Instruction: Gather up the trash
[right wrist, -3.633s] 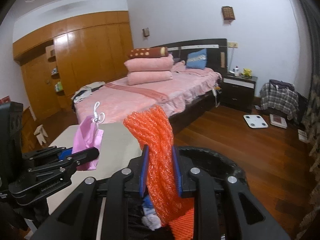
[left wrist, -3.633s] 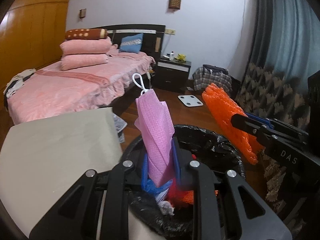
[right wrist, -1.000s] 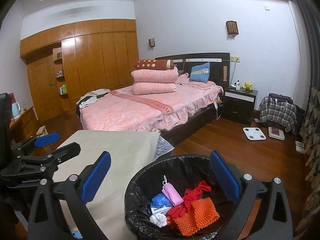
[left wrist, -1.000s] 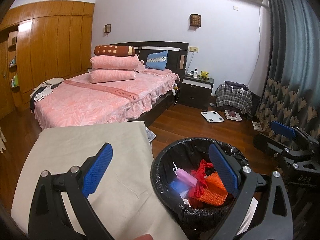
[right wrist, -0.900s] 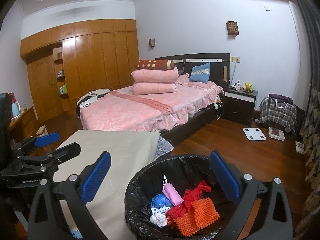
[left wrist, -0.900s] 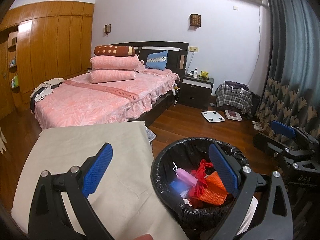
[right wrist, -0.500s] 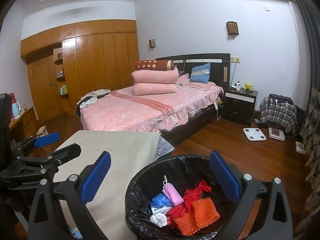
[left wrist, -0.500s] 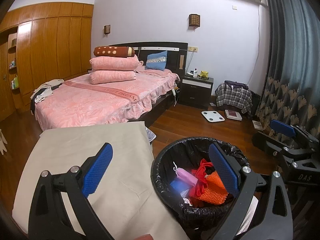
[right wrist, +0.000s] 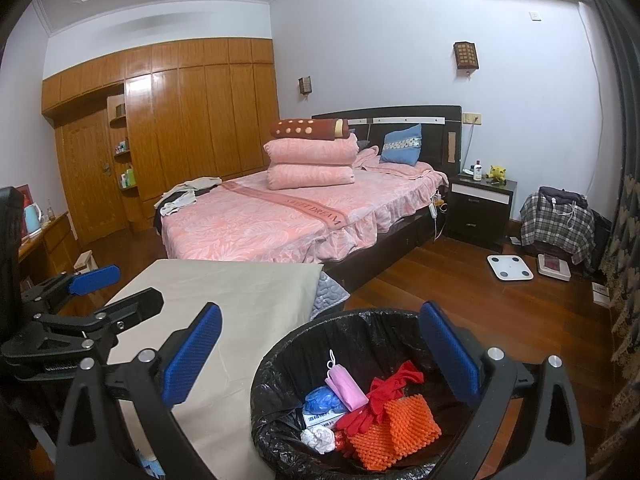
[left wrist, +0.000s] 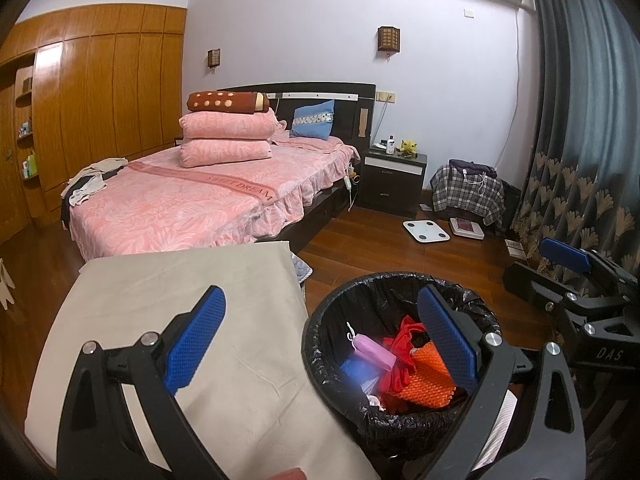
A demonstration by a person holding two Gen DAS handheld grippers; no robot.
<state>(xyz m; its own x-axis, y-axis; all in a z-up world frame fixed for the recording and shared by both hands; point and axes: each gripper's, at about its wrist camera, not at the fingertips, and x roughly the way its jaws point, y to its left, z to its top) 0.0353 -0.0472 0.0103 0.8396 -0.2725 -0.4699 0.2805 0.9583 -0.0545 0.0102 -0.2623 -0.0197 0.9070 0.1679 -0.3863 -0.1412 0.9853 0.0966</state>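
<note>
We looked straight down into the trash bin (right wrist: pixel 280 364), lined with a black bag, standing on the wooden floor (right wrist: pixel 480 312) just right of the cloth-covered table (right wrist: pixel 240 300). Inside it lay the collected trash: a pink face mask (right wrist: pixel 346 386) with its white loop, a red glove (right wrist: pixel 380 400), an orange foam net (right wrist: pixel 394 430), a blue crumpled piece (right wrist: pixel 322 400), a white wad (right wrist: pixel 318 439) and a small printed box (right wrist: pixel 320 420) beneath them. From the left wrist view the same heap sat low in the bin (left wrist: pixel 320 344), mask (left wrist: pixel 374 351) left of the orange net (left wrist: pixel 428 380).

Our right gripper (right wrist: pixel 320 356) hovered above the bin with its blue pads spread wide, nothing between them. Our left gripper (left wrist: pixel 320 334) was just as wide apart and empty, one finger over the table (left wrist: pixel 160 288), the other over the bin. Each tool showed at the edge of the other's view, its jaws parted too.

Farther off, the pink bed (right wrist: pixel 280 220) carried stacked pillows, with a dark nightstand (right wrist: pixel 480 212) to its right, a white scale (right wrist: pixel 510 267) on the floor, and wooden wardrobes (right wrist: pixel 180 128) along the far left wall.
</note>
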